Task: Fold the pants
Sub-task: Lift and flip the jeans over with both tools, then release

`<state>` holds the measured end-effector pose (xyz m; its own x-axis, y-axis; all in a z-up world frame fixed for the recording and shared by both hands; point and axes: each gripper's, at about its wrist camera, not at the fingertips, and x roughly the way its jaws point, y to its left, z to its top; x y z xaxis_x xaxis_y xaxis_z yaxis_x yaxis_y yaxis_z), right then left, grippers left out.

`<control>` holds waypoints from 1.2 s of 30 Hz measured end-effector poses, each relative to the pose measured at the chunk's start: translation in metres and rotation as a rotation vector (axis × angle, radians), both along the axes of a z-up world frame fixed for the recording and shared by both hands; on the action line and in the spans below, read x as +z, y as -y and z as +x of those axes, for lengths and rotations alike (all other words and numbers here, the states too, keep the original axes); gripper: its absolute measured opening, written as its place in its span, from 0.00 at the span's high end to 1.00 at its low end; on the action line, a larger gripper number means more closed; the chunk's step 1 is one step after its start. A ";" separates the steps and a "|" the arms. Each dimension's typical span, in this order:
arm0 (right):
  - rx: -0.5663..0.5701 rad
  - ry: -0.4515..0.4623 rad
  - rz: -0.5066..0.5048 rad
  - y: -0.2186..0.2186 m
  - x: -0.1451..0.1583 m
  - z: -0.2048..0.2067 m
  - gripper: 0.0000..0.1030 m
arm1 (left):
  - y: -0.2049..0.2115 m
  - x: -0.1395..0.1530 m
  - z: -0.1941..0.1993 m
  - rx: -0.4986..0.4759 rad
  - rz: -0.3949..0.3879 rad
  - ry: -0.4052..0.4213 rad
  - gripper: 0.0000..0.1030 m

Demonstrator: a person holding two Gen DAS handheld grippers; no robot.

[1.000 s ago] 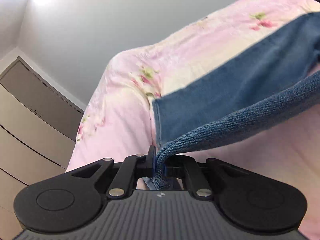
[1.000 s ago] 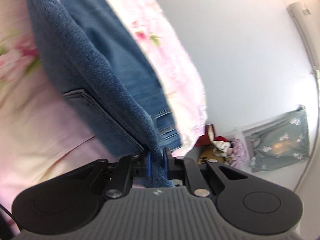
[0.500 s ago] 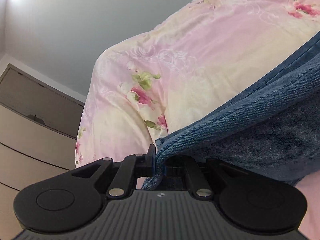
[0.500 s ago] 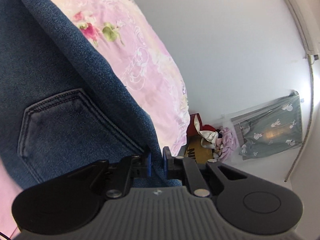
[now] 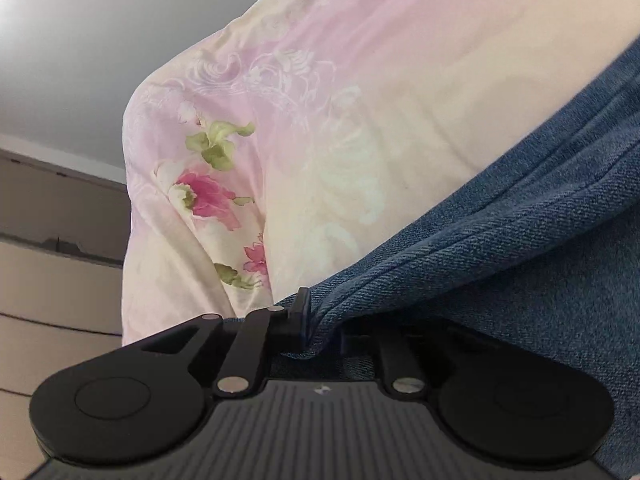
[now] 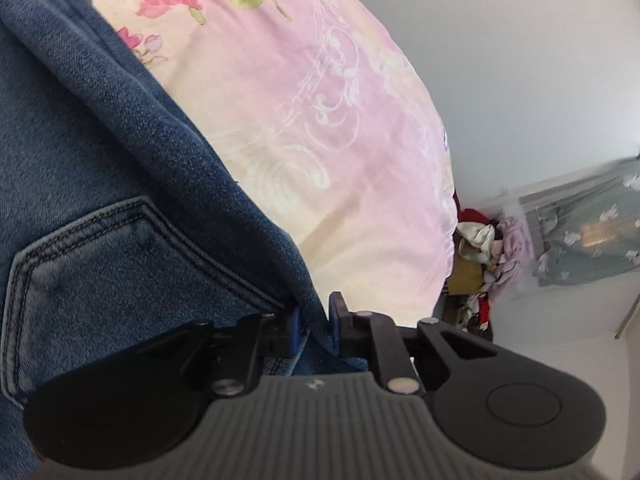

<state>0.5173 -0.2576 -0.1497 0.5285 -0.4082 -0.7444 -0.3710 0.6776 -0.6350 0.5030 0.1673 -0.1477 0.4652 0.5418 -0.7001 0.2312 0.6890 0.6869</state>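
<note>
Blue denim pants (image 5: 500, 248) lie on a pink floral bedsheet (image 5: 320, 100). My left gripper (image 5: 318, 320) is shut on a folded edge of the pants, low over the sheet; the fabric runs up to the right. In the right wrist view my right gripper (image 6: 314, 324) is shut on another edge of the pants (image 6: 100, 200), next to a stitched back pocket (image 6: 100, 264). The pants' folded edge runs up to the left across the sheet (image 6: 320, 100).
The bed's edge drops off on the left in the left wrist view, with a beige drawer unit (image 5: 52, 240) beyond. In the right wrist view a pile of clothes (image 6: 492, 248) and a grey patterned curtain (image 6: 588, 232) stand past the bed's right edge.
Both grippers have come down close to the sheet with the pants still held. The raised denim fold has laid down over the rest of the pants.
</note>
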 end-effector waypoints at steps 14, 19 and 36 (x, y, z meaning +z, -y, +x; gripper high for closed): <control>-0.281 0.086 0.299 0.019 0.073 0.017 0.34 | -0.035 0.077 0.005 0.302 -0.393 0.079 0.73; -0.188 0.037 0.322 -0.016 0.078 -0.017 0.34 | -0.061 0.103 -0.012 0.347 -0.520 0.057 0.40; -0.208 -0.009 0.450 -0.014 0.047 -0.171 0.31 | -0.106 0.105 -0.132 0.155 -0.538 0.170 0.25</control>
